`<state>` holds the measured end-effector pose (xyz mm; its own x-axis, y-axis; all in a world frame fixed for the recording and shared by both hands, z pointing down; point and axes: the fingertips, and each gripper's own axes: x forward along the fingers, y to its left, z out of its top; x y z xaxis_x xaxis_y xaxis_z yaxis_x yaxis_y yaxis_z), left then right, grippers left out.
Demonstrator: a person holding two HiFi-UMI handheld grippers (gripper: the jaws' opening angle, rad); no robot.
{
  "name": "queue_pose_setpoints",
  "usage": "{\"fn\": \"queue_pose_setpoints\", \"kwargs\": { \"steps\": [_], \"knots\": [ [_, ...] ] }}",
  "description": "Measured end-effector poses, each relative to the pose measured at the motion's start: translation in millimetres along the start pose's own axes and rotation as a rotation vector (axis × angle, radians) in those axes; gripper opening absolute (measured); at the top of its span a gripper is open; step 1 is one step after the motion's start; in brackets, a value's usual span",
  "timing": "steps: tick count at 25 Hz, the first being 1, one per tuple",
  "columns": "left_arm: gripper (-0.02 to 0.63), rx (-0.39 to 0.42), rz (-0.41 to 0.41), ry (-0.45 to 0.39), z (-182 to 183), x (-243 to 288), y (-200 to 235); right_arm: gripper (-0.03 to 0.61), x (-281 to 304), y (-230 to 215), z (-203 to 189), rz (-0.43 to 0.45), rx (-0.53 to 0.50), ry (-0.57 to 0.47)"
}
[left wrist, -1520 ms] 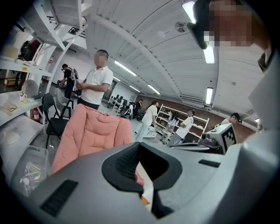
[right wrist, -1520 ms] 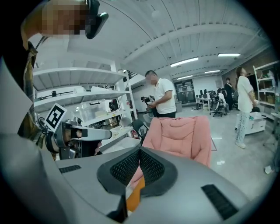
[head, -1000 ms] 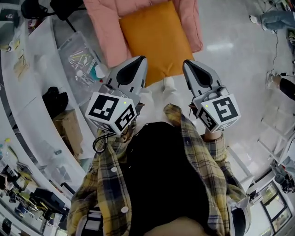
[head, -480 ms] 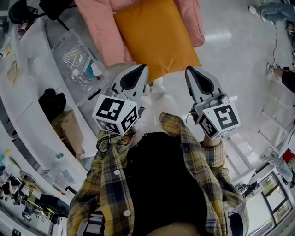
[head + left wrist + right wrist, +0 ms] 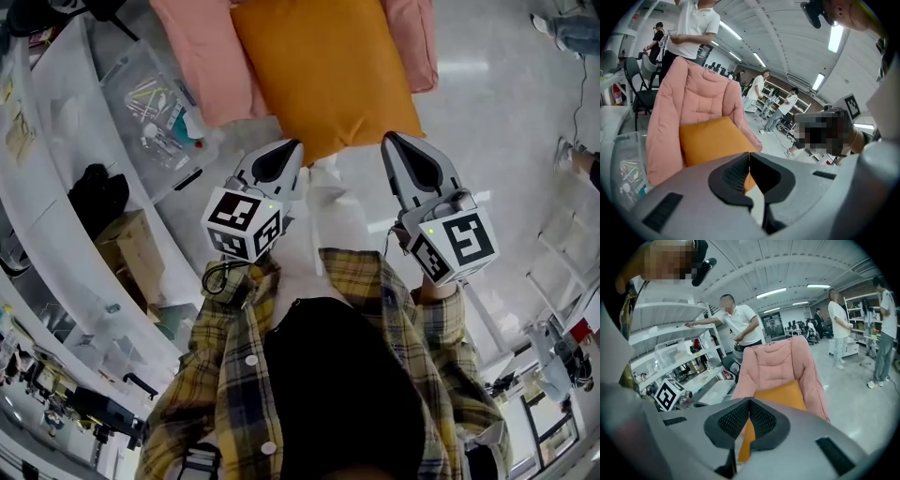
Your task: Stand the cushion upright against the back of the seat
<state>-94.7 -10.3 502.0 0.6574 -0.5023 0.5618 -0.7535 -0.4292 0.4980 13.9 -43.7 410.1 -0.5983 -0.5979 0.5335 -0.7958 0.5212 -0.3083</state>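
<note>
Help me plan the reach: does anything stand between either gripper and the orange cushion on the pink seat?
Nothing visible does. The left gripper and right gripper, both shut and empty, face the cushion's near edge across open space. It lies on the pink seat.

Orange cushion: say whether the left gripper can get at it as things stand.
Probably yes: the left gripper hangs just short of the orange cushion with nothing between them. Its jaws are shut and would need opening.

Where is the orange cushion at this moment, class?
In the head view, the orange cushion lies on the seat of the pink chair at top centre, just ahead of the left tool and right tool.
</note>
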Motion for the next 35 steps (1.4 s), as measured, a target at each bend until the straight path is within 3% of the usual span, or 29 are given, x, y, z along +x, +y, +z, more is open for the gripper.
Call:
{"fn": "queue_pose_setpoints", "kwargs": {
  "steps": [8, 14, 21, 30, 35],
  "knots": [
    [0.017, -0.077, 0.025, 0.165, -91, 39, 25, 0.017, 31, -27, -30, 0.021, 0.036, 0.03],
    [0.132, -0.125, 0.047, 0.265, -146, 52, 44, 0.017, 44, -29, -50, 0.043, 0.053, 0.04],
    [0.261, -0.098, 0.065, 0.389, -210, 75, 68, 0.017, 48, -48, -66, 0.018, 0.082, 0.037],
    [0.288, -0.067, 0.084, 0.54, -283, 105, 90, 0.017, 52, -50, -88, 0.016, 0.117, 0.065],
    [0.288, -0.112, 0.112, 0.555, -299, 122, 99, 0.017, 57, -53, -94, 0.028, 0.132, 0.073]
  ]
}}
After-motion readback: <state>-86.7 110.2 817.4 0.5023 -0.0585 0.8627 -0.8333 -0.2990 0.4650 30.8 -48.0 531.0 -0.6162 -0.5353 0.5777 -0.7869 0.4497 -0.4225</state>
